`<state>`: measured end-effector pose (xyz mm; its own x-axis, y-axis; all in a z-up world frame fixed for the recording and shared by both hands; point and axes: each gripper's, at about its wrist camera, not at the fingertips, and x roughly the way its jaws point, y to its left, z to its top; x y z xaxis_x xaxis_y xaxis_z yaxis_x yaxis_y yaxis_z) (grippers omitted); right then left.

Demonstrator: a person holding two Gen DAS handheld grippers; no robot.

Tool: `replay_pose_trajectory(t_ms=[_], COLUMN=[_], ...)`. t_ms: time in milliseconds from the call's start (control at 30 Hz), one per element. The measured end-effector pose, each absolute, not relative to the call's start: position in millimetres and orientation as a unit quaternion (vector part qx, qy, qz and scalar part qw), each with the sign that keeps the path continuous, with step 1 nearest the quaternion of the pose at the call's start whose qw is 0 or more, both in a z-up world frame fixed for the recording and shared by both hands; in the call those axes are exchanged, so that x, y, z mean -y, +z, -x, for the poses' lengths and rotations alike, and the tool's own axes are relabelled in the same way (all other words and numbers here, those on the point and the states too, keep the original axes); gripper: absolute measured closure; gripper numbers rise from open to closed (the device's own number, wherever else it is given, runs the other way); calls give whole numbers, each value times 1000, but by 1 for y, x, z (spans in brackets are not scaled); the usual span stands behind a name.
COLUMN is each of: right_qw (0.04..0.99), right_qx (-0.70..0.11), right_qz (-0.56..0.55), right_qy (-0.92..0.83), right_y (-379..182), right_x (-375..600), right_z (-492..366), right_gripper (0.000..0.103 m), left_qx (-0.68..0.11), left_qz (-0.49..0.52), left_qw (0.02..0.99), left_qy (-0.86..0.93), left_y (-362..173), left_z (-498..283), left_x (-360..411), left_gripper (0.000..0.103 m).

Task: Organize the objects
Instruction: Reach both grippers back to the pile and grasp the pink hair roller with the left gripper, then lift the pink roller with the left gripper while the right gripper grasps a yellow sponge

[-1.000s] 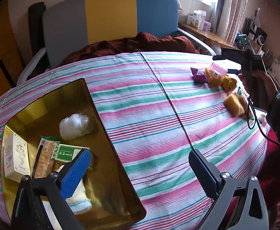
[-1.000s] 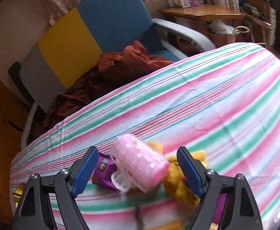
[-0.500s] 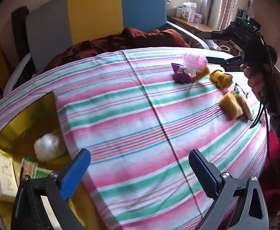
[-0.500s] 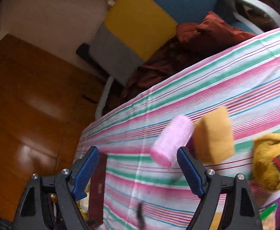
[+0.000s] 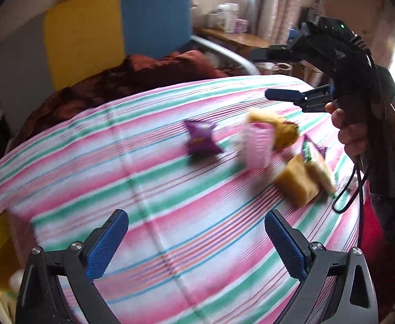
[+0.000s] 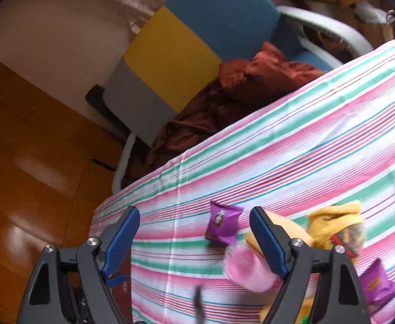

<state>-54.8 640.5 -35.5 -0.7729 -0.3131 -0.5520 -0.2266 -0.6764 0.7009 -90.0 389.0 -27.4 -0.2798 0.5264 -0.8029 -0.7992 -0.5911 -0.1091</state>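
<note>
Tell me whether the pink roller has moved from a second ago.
Yes. The pink roller left the purple packet it leaned on and now lies nearer the yellow sponge.

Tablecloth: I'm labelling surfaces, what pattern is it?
The tablecloth has pink, green and white stripes with thin blue lines, clearest in the right wrist view.

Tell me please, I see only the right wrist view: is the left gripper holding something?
Observer: No. The left gripper is open, with nothing between its fingers, above bare striped cloth.
Operator: Does my right gripper touch any object?
Observer: No. Seen from the side in the left wrist view, the right gripper is in the air, open, above the yellow fuzzy thing and touching nothing.
</note>
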Motion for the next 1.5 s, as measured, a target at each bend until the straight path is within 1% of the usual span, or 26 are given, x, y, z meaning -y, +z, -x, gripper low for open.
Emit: replay_pose_trajectory(t_ms=[200, 267, 300, 367, 500, 667, 767, 833, 867, 900, 1067, 1133, 1233, 1267, 1300, 1367, 1433, 1500], right_qw=[-7, -15, -18, -23, -25, -33, -39, -41, -41, -41, -41, -44, -36, -30, -27, -18, -13, -5], right_qx=[418, 420, 419, 416, 414, 413, 413, 409, 407, 405, 399, 395, 388, 385, 383, 378, 371, 368], right_qz=[-329, -339, -346, -351, -353, -364, -379, -386, -389, -392, -398, -405, -418, -426, -431, -443, -446, -443], right_qy=[-847, -842, -839, -839, -839, -834, -827, -826, -825, -825, -825, -824, -821, -818, -817, -813, -814, -818], right_y=[-35, -40, -42, -44, -47, -56, -66, -70, -72, -73, -77, -81, -86, -89, -90, -93, -93, -90], right_x=[-656, -658, -658, -658, -659, -658, -657, -655, -653, -652, -649, -648, -644, -642, -641, -637, -635, -633], right_z=[48, 50, 52, 54, 56, 61, 67, 71, 72, 73, 75, 77, 80, 82, 83, 85, 85, 84], right_gripper=[18, 18, 18, 18, 18, 18, 18, 18, 18, 18, 19, 22, 36, 45, 58, 75, 75, 72], left_qx=[-192, -199, -204, -205, -182, -196, -220, -224, -224, -224, -193, -186, -169, -165, -162, -159, -157, -150], left_qz=[388, 384, 382, 387, 410, 404, 390, 388, 389, 384, 385, 387, 394, 395, 395, 395, 399, 408], left_qw=[478, 494, 495, 494, 483, 469, 470, 482, 488, 489, 506, 507, 509, 510, 511, 511, 507, 502], left_qy=[764, 754, 754, 751, 752, 761, 760, 753, 748, 751, 748, 748, 746, 746, 746, 747, 748, 747], left_y=[-29, -34, -36, -41, -49, -61, -67, -70, -72, -72, -68, -68, -67, -66, -66, -64, -65, -64], left_z=[89, 90, 91, 96, 111, 122, 123, 122, 122, 122, 123, 122, 119, 117, 114, 108, 103, 99], left_x=[-446, -463, -470, -482, -500, -515, -520, -522, -522, -521, -508, -503, -493, -488, -483, -473, -463, -452], left_gripper=[4, 7, 10, 13, 13, 12, 12, 17, 24, 27, 28, 28, 28, 28, 28, 28, 28, 28])
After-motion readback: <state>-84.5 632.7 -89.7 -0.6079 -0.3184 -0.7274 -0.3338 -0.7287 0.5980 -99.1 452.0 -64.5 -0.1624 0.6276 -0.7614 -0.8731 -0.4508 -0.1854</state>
